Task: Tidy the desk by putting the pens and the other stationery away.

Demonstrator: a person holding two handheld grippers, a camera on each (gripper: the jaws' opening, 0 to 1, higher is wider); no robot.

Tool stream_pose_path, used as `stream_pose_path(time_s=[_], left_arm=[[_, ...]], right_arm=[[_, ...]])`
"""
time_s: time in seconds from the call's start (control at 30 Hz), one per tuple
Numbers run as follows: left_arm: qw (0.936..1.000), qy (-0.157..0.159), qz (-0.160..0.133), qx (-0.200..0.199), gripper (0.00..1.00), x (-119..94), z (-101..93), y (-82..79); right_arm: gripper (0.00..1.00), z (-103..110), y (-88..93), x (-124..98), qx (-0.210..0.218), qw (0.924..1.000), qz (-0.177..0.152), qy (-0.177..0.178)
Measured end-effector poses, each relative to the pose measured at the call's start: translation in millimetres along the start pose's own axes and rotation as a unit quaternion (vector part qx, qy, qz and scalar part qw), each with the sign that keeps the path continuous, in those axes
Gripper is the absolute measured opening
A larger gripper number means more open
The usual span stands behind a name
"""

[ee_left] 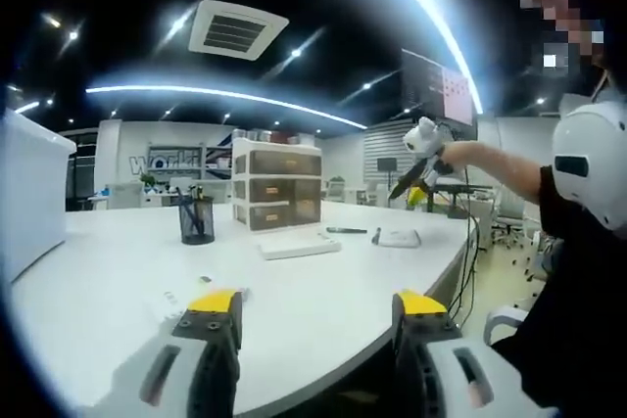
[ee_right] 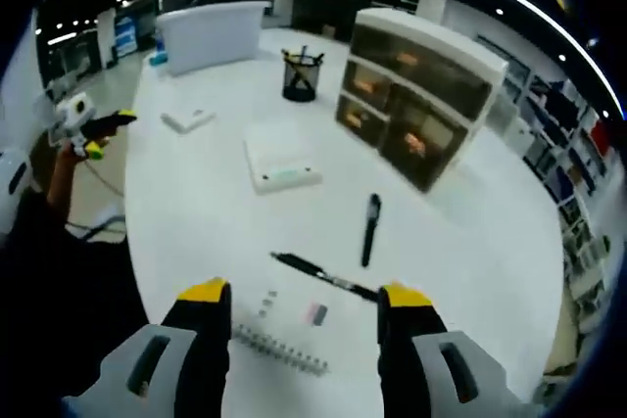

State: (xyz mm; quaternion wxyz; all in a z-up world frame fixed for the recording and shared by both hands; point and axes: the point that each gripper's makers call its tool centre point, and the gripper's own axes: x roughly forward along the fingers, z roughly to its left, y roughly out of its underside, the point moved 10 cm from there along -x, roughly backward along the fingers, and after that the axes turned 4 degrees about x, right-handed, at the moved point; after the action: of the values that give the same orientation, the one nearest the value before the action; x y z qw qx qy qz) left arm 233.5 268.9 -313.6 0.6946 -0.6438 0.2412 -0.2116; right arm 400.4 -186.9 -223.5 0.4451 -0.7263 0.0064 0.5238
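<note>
Two black pens (ee_right: 323, 275) (ee_right: 370, 229), light, stiff, slick-barrelled, lying on the white desk (ee_right: 196, 203) just beyond the right gripper (ee_right: 304, 296), jaws apart and empty: best pinched mid-barrel; left gripper (ee_left: 313, 302) likewise open.

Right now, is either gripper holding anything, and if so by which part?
Nothing is held. The left gripper is open above the desk edge, and the right gripper is open over the black pen, not gripping it.

Two pens (ee_right: 369, 227), one drawer unit (ee_right: 423, 95), one pen cup (ee_right: 301, 75).
</note>
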Motion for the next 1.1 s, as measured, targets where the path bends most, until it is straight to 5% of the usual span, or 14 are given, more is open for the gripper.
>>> stream_pose_path(time_s=[0.6,1.1], left_arm=[[0.9999,0.008,0.009,0.004,0.63,-9.1,-0.3,5.3],[0.9999,0.006,0.013,0.005,0.63,-11.9,-3.6,5.9]], right_arm=[[0.53,-14.8,-38.4,39.4,-0.013,0.9941,0.108,-0.008],[0.49,-29.3,-57.1,69.1,0.007,0.9869,0.16,-0.022]])
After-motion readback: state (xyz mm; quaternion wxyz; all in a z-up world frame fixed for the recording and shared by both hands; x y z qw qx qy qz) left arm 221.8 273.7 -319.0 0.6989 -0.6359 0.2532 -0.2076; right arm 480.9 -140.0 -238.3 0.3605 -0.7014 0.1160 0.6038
